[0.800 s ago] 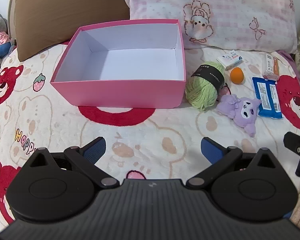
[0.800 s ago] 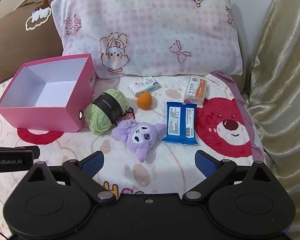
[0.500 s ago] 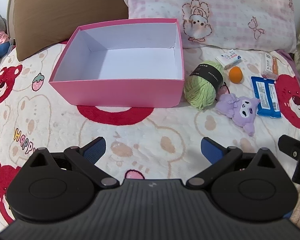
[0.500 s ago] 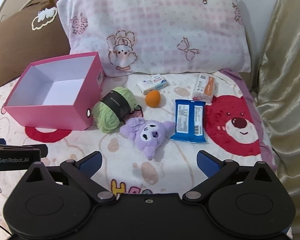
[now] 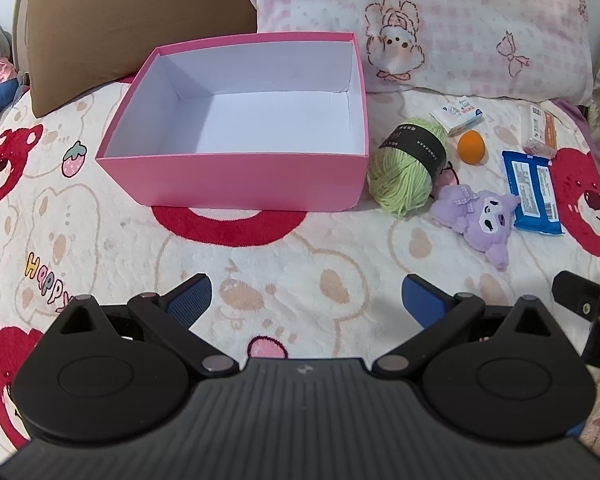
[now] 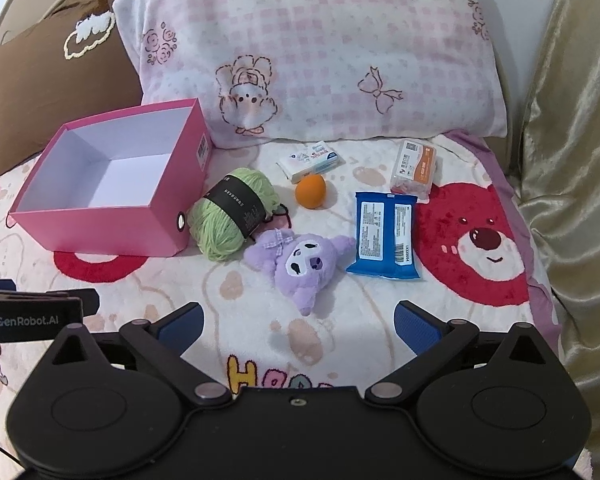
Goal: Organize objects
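Both the left gripper (image 5: 305, 294) and the right gripper (image 6: 296, 320) hover wide open and empty, since the pink box (image 5: 236, 178) at left awaits the yarn (image 6: 230, 212), plush toy (image 6: 300, 264) and packets lined up just right of it.

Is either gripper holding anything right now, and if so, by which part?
Nothing is held. The left gripper and right gripper are both open over the blanket.

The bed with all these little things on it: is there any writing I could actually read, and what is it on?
"GenRobot.AI": white letters on the black left gripper, seen in the right wrist view.
"Happy": coloured letters on the bear blanket; the last letter is partly hidden.
Yarn ball band: print too small to read.
Blue packet, white box, orange-labelled pack and the pink box sticker: print and barcodes too small to read.
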Demonstrator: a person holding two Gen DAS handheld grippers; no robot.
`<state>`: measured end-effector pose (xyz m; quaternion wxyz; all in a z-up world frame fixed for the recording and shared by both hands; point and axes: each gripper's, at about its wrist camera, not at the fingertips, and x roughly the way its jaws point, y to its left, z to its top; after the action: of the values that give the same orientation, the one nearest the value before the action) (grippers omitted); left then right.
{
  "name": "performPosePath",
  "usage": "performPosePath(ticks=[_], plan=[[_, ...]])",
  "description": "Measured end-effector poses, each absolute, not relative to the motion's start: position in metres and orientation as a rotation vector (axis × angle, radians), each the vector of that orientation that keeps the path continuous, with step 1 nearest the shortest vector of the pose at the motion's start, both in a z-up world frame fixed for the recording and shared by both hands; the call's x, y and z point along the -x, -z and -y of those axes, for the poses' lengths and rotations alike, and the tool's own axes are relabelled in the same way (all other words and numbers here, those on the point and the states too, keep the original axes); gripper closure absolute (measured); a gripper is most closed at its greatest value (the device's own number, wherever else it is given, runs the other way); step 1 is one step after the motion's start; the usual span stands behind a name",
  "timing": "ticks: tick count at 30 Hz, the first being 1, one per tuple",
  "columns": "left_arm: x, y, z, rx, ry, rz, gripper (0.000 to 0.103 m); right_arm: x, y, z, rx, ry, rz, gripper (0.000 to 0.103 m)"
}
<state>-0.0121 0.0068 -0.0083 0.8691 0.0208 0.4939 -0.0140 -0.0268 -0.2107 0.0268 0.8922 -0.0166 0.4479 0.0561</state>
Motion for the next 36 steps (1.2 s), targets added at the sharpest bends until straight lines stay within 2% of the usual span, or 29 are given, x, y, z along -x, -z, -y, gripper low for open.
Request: performPosePath(ticks=[9,36], plan=[[0.0114,0.0087,-0.0059,-0.041,0.032,-1.035,0.0,0.0258,-0.024,0.2198,-0.086,-0.143,-0.937,0.0],[0.011,0.0089,-0.007,-0.03,0.06,-1.049,0.0,0.026,-0.0222,0.214,0.006,-0.138,-0.947,0.0]])
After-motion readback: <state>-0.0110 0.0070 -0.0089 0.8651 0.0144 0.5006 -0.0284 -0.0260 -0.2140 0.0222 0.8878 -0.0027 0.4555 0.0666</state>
